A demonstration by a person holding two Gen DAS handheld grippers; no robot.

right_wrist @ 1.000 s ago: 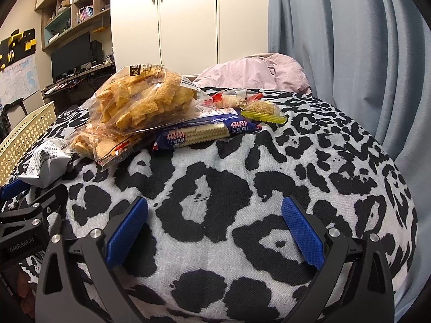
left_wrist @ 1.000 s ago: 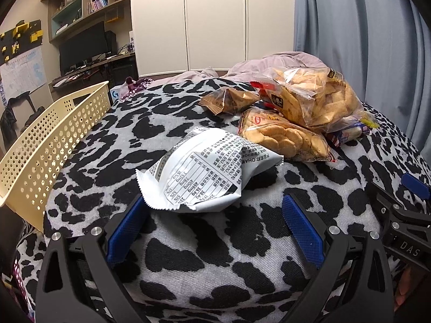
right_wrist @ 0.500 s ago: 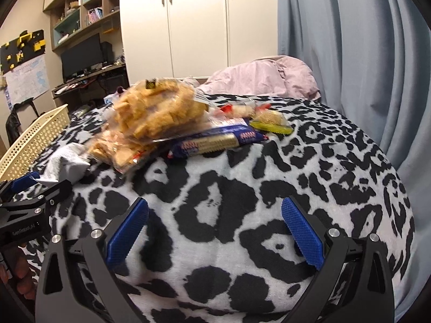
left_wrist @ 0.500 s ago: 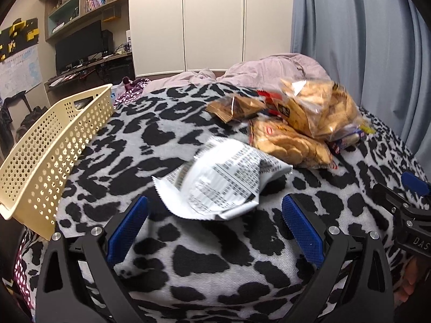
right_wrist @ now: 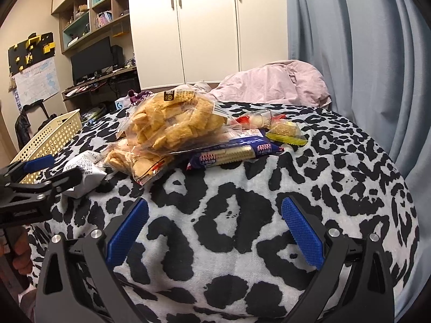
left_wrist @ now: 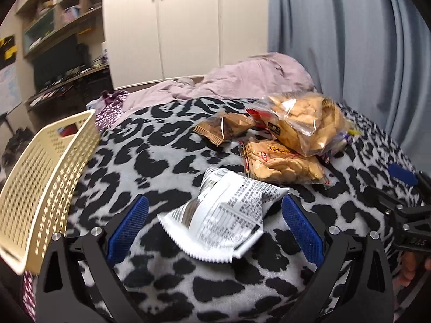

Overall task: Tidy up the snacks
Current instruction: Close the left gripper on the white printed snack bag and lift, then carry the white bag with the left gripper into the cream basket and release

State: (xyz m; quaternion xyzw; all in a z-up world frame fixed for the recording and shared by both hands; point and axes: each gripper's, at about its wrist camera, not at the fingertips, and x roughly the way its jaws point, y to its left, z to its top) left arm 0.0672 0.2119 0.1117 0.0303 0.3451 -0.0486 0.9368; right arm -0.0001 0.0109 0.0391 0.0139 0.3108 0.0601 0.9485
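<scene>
The left gripper (left_wrist: 215,223), jaws spread wide, has closed in over the past second to straddle the crinkled white foil snack packet (left_wrist: 225,219) on the leopard-print bed blanket (left_wrist: 150,148), apparently readying a first pick, while the right gripper (right_wrist: 215,228) hovers open and empty.

Home bedroom. Bed under leopard-print blanket (right_wrist: 242,193) at 6 o'clock, rumpled pink duvet (right_wrist: 280,83) at 12. White wardrobe doors (right_wrist: 204,27) behind, at 12. Grey-blue curtain (right_wrist: 363,53) at 2. Desk with monitor (right_wrist: 91,59) and wall shelves of books (right_wrist: 102,16) at 10.
</scene>
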